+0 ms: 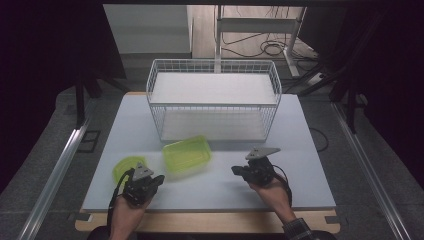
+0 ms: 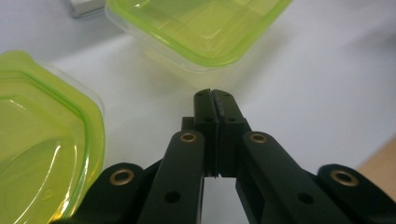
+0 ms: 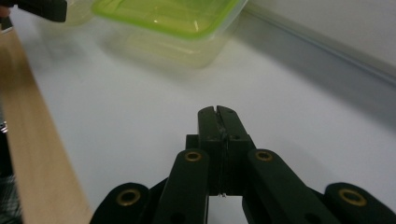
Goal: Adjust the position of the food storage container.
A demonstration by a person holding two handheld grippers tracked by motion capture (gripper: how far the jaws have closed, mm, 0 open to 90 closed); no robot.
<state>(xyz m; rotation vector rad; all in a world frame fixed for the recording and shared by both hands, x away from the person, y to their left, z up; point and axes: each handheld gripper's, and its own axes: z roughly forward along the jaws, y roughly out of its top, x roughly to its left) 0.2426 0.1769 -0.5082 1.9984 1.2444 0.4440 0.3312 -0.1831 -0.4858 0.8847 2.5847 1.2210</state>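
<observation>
Two tongs (image 1: 161,179) (image 1: 235,171), two green containers (image 1: 186,155) (image 1: 128,167)

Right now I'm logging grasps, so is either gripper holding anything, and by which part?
Nothing is held. The left gripper and the right gripper both have their jaws shut on nothing, apart from the translucent green plastic container.

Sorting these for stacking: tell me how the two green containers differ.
The rectangular container is larger with four rounded corners; the angular container is smaller with a many-sided outline. The rectangular container sits nearer the wire basket, the angular container beside the left gripper. Both are translucent yellow-green plastic.
</observation>
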